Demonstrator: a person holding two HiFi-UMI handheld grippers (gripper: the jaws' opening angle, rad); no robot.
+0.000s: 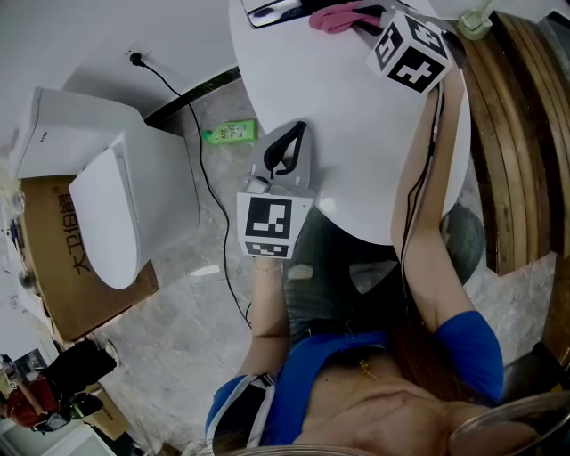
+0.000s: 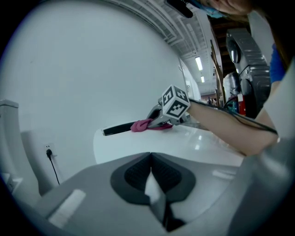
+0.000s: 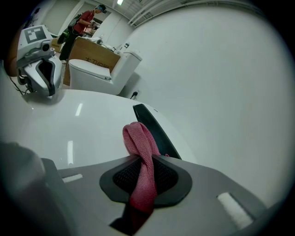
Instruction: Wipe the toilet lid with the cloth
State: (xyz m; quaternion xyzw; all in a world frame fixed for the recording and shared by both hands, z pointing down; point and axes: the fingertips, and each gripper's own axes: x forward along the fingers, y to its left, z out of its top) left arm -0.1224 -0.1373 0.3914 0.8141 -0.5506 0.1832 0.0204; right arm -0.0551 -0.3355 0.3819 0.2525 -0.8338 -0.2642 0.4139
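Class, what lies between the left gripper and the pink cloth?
Nothing: only the bare glossy white toilet lid stretches between the left gripper and the pink cloth, clearest in the head view.

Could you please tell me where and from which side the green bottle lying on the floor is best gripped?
Probably across the middle of the green bottle, coming straight down from above. It lies on its side on the floor, so its long body offers two flanks for jaws to close on.

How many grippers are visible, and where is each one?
2. The left gripper, shut and empty, is at the near edge of the white surface; the right gripper, at its far side, is shut on the pink cloth.
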